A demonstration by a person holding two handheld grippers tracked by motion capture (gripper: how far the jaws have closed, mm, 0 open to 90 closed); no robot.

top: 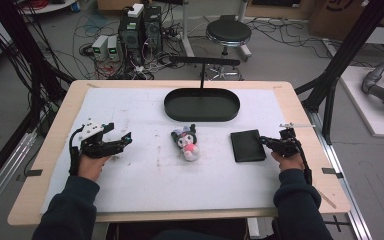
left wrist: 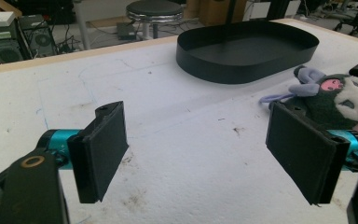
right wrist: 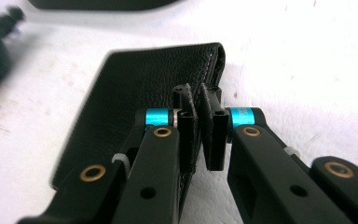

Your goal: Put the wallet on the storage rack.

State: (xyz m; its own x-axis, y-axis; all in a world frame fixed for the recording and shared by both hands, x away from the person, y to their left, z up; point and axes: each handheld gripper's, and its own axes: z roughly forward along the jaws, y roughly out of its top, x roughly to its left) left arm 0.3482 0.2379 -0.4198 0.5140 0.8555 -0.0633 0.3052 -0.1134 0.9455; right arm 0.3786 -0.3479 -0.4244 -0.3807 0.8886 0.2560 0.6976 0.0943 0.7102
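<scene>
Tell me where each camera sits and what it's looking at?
High view: above the person's side, looking down on the table; both forearms show.
Left gripper view: on the left claw, facing the tray and plush; jaws wide apart.
Right gripper view: on the right claw, over the wallet.
Shared: tray, plush.

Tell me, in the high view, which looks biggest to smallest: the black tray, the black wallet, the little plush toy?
1. black tray
2. black wallet
3. plush toy, though it looks close in size to the wallet.
</scene>
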